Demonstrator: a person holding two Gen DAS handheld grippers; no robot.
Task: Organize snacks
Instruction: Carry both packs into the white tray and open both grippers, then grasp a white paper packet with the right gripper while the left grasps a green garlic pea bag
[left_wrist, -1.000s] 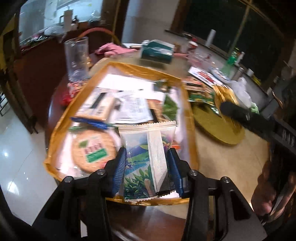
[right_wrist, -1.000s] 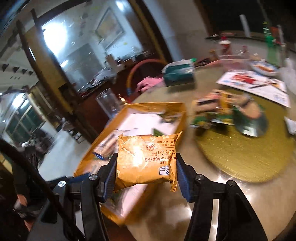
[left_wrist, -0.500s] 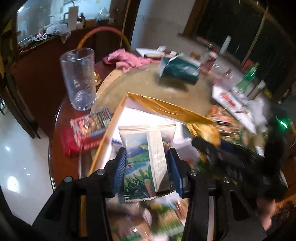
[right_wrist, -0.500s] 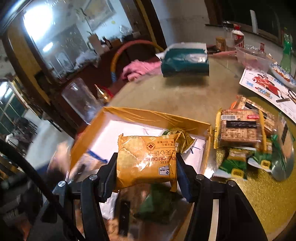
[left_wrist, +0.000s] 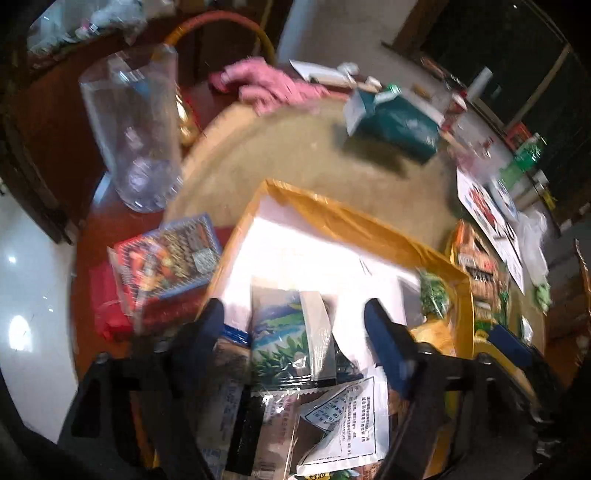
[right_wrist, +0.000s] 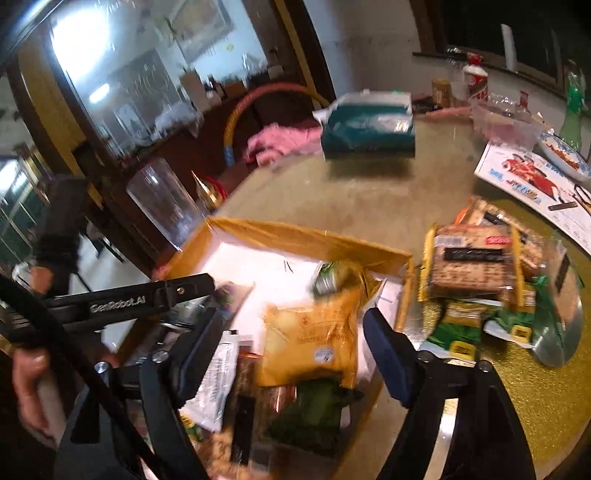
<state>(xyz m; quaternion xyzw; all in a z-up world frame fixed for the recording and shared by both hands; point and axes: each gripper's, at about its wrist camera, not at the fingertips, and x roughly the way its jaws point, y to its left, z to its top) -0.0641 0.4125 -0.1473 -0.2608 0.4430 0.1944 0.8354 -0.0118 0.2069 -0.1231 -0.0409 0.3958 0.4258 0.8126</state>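
Note:
My left gripper (left_wrist: 295, 332) hovers over the gold tray (left_wrist: 332, 214), its jaws opening. A green-and-blue landscape packet (left_wrist: 291, 339) lies loose between the fingers, and neither pad touches it. In the right wrist view my right gripper (right_wrist: 295, 343) is also over the tray (right_wrist: 303, 236) with its jaws opening. The yellow cracker packet (right_wrist: 314, 339) sits free between them on other wrappers. The left gripper's black arm (right_wrist: 147, 299) reaches in from the left. Several packets and papers fill the tray's near end.
A tall clear glass (left_wrist: 136, 129) and a red-and-blue packet (left_wrist: 166, 258) stand left of the tray. A teal tissue box (right_wrist: 369, 129) and pink cloth (right_wrist: 284, 140) lie behind it. More snack packs (right_wrist: 480, 266) are piled on the gold turntable at right, near a flyer (right_wrist: 535, 184).
Both grippers moved in over the tray and opened. The landscape packet and the yellow cracker packet left the pads and now lie among the tray's contents.

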